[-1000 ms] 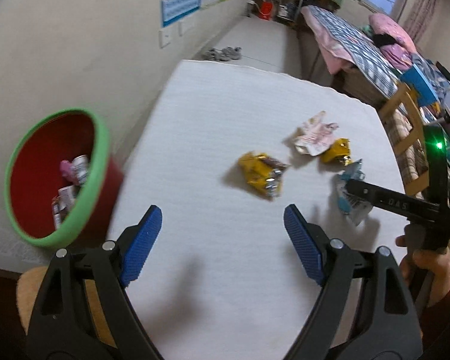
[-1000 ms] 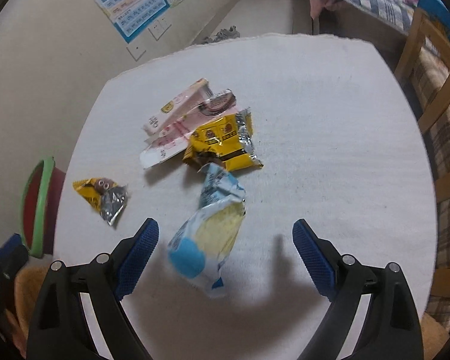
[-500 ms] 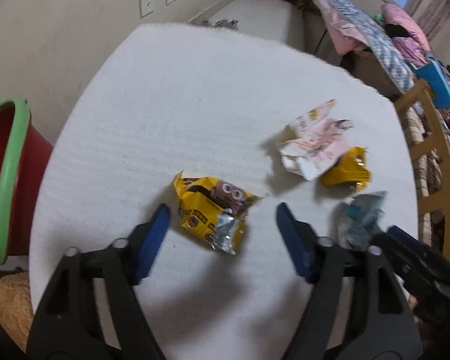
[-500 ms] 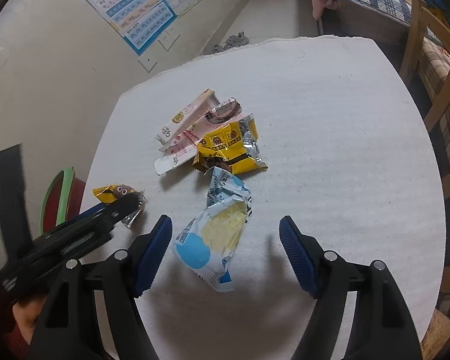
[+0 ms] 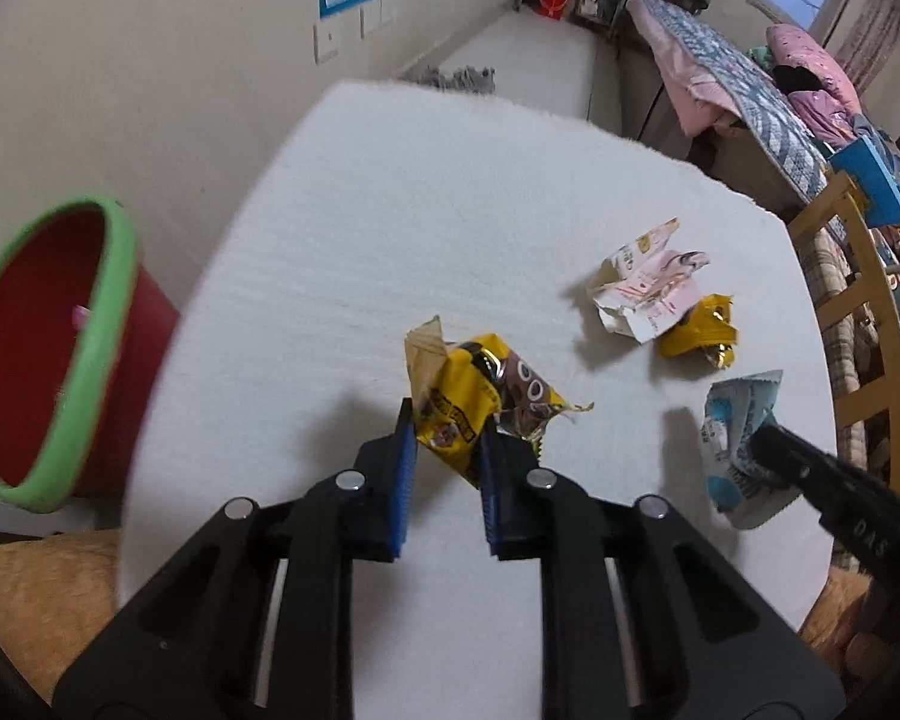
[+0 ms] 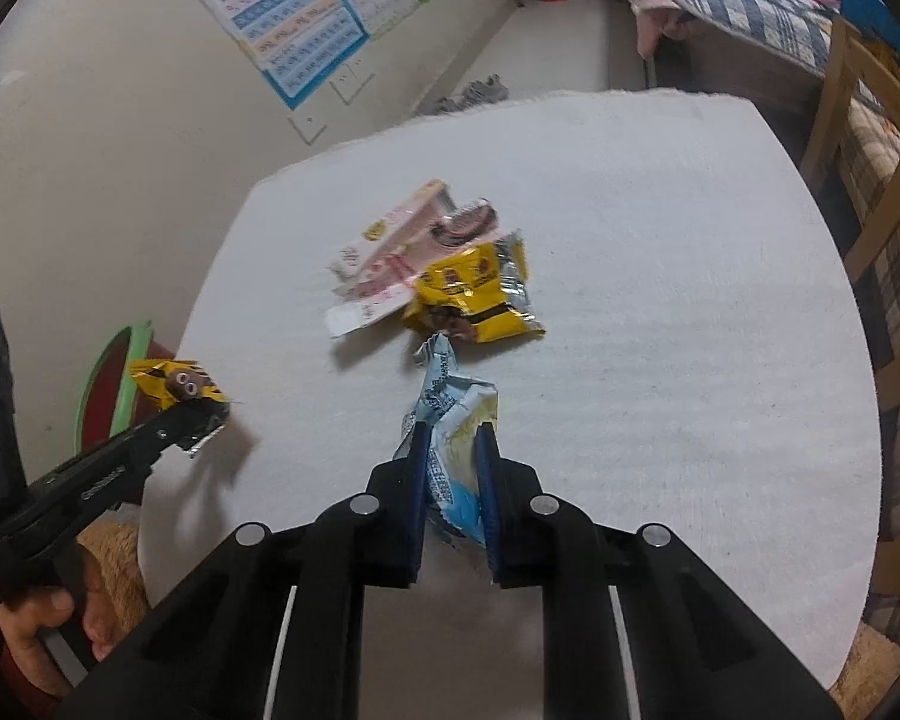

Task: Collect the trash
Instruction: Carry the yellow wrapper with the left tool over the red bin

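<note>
On the white table (image 5: 450,210), my left gripper (image 5: 447,429) has a crumpled yellow snack wrapper (image 5: 474,384) between its blue pads; its jaws are closing and the pads press on it. The same wrapper (image 6: 174,381) shows at the left gripper's tip (image 6: 195,414) in the right wrist view. My right gripper (image 6: 452,432) is shut on a blue and white wrapper (image 6: 456,402), also seen from the left wrist as the blue wrapper (image 5: 735,420). A pink and white wrapper (image 6: 390,252) and a second yellow wrapper (image 6: 480,294) lie together farther back.
A red bin with a green rim (image 5: 120,258) stands on the floor left of the table, with some trash inside. A wooden chair (image 6: 858,138) and a bed are at the right. A hand (image 6: 48,612) holds the left gripper.
Both grippers went from wide open to closed on their wrappers. The left one moved from beside the bin over to the yellow wrapper; the right one stayed at the blue wrapper.
</note>
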`<state>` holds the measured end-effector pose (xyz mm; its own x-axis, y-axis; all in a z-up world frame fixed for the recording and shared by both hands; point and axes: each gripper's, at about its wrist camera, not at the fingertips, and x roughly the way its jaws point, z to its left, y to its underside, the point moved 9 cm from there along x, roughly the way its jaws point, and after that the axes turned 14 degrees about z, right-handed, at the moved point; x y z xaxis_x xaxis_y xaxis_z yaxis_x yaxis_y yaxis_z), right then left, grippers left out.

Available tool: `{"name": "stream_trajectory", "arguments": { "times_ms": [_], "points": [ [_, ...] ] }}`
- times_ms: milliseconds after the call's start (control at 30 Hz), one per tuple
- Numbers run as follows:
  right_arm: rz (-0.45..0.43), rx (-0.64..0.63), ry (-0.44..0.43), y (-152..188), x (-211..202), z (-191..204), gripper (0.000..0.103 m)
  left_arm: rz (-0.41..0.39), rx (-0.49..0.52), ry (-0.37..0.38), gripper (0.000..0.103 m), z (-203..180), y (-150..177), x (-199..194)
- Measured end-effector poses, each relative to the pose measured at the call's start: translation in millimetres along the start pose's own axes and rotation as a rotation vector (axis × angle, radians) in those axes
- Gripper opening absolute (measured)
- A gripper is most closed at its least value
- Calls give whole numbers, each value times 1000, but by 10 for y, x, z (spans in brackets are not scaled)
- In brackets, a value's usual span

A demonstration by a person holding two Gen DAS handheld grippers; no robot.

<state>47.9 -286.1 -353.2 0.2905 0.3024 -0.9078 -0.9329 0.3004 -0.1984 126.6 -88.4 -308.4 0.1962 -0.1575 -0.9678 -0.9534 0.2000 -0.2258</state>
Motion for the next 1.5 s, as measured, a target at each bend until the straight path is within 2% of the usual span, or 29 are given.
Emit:
{"name": "stream_trajectory", "arguments": {
  "times_ms": [267,433,600,733,1233,1500],
  "points": [
    [-17,-53,-12,154,-136,187,15,-77,7,-37,18,76,152,-462],
    [-18,-54,-21,227,-200,231,15,-122,39,-92,18,91,161,-647],
    [-34,-59,-27,240,-287,316,15,-135,25,-75,18,134,161,-737],
    [-48,-88,-33,227,-366,457,15,-160,33,-94,18,165,166,-817],
    [-76,-163,-63,183,-501,911,15,-167,-1,-78,18,427,255,-873],
    [-59,-206,-61,191,-449,1159,16,-162,-36,-87,18,646,298,-834]
  ]
}}
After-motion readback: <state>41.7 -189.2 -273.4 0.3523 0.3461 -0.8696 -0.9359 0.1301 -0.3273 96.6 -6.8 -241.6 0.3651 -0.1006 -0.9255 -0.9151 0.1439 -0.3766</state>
